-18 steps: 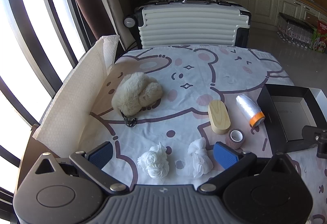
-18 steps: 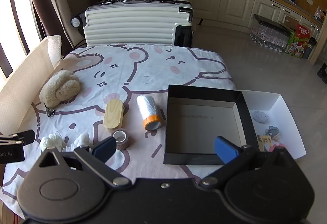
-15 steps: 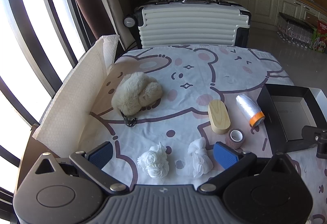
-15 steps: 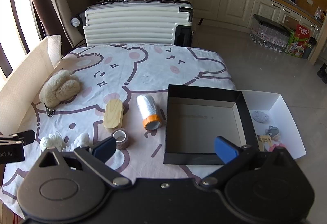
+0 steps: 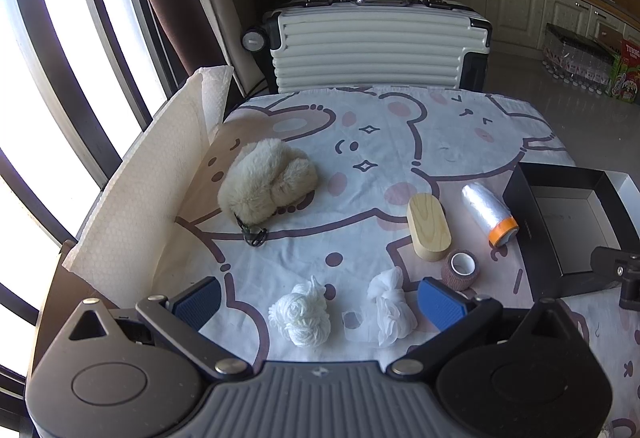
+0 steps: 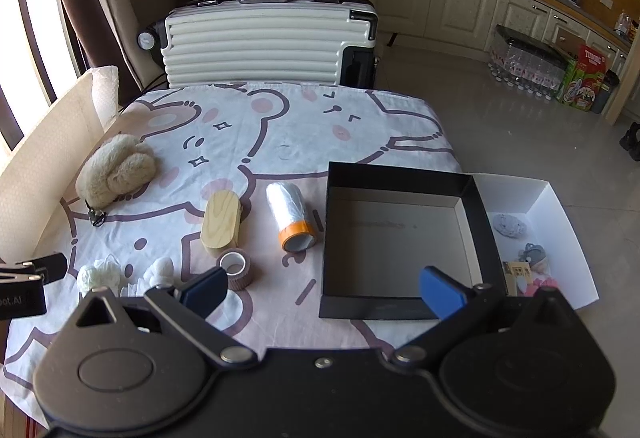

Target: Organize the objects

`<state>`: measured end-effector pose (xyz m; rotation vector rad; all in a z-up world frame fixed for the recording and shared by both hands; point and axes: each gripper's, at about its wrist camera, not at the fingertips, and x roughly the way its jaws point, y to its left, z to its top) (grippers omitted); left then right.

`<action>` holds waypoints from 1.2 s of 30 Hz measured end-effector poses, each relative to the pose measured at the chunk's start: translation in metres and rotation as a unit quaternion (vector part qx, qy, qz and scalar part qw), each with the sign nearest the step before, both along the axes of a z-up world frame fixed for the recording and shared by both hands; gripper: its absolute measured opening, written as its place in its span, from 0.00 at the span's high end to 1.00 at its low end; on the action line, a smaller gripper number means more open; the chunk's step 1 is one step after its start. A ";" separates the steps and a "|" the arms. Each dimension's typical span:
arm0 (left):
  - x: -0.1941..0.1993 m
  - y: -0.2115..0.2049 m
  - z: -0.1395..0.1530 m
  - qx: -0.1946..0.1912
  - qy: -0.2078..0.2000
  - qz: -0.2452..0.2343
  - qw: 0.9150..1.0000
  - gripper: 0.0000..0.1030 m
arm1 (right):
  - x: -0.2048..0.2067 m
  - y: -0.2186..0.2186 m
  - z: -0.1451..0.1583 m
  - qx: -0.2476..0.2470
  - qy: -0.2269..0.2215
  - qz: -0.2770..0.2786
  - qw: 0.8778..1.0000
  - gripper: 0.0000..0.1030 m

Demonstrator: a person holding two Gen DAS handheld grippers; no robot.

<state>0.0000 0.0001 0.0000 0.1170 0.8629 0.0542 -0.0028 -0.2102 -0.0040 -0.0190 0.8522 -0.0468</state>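
Note:
On the bear-print cloth lie a cream plush toy (image 5: pixel 266 187), an oval wooden block (image 5: pixel 428 227), a clear film roll with an orange end (image 5: pixel 488 214), a small brown tape roll (image 5: pixel 460 265) and two white cloth bundles (image 5: pixel 301 317) (image 5: pixel 390 312). An empty black box (image 6: pixel 394 238) stands at the right. My left gripper (image 5: pixel 320 301) is open and empty, low over the two bundles. My right gripper (image 6: pixel 323 288) is open and empty, over the near edge of the black box. The plush (image 6: pixel 116 170), block (image 6: pixel 221 223), film roll (image 6: pixel 293 216) and tape roll (image 6: pixel 236 267) also show in the right wrist view.
A white tray (image 6: pixel 560 214) with small trinkets sits right of the black box. A white paper wall (image 5: pixel 132 198) lines the table's left edge. A ribbed white suitcase (image 5: pixel 380 50) stands behind the table. Kitchen cabinets (image 6: pixel 460 2) and bottle packs are far right.

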 end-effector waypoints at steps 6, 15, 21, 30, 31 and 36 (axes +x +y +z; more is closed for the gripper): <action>0.000 0.000 0.000 0.000 0.001 0.000 1.000 0.00 | -0.001 -0.001 0.000 0.000 0.000 -0.003 1.000 0.00; 0.000 0.000 0.000 -0.001 0.001 0.000 1.000 0.00 | -0.001 0.000 0.000 -0.001 0.001 -0.002 1.000 0.00; 0.000 -0.001 -0.006 -0.002 0.002 -0.001 1.000 0.00 | 0.000 0.000 0.000 -0.001 0.002 -0.002 1.000 0.00; 0.001 0.000 -0.006 -0.002 0.002 -0.001 1.000 0.00 | 0.000 0.000 -0.002 -0.002 0.004 -0.004 1.000 0.00; 0.001 0.000 -0.006 -0.002 0.003 -0.001 1.000 0.00 | 0.000 0.001 -0.002 -0.002 0.004 -0.004 1.000 0.00; -0.002 -0.003 -0.006 -0.002 0.003 -0.001 1.000 0.00 | 0.000 0.001 -0.002 -0.002 0.005 -0.005 1.000 0.00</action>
